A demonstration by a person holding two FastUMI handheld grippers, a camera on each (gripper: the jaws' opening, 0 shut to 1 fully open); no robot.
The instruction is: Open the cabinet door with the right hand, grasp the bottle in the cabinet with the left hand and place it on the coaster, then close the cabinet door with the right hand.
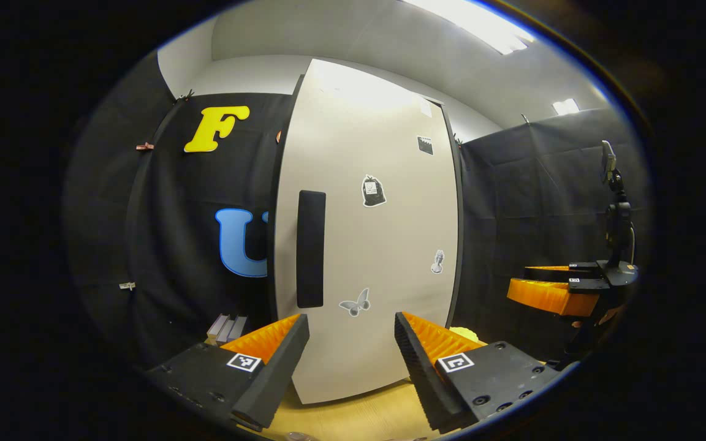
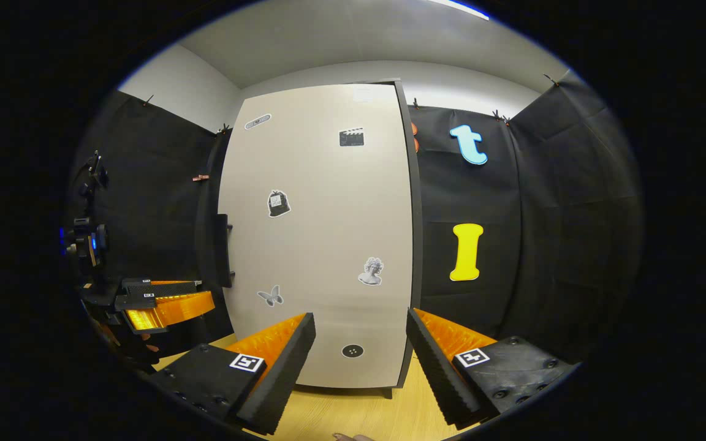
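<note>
Your left gripper (image 1: 352,361) and right gripper (image 2: 360,361) gape wide, empty, facing the shut door (image 1: 368,233) — handle (image 1: 311,248) at its left; the interior is hidden.

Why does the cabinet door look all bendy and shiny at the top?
Left gripper view: the fisheye lens bows the cabinet door, and ceiling light glares on its upper part. Right gripper view: the door bulges too, evenly lit, no glare.
</note>
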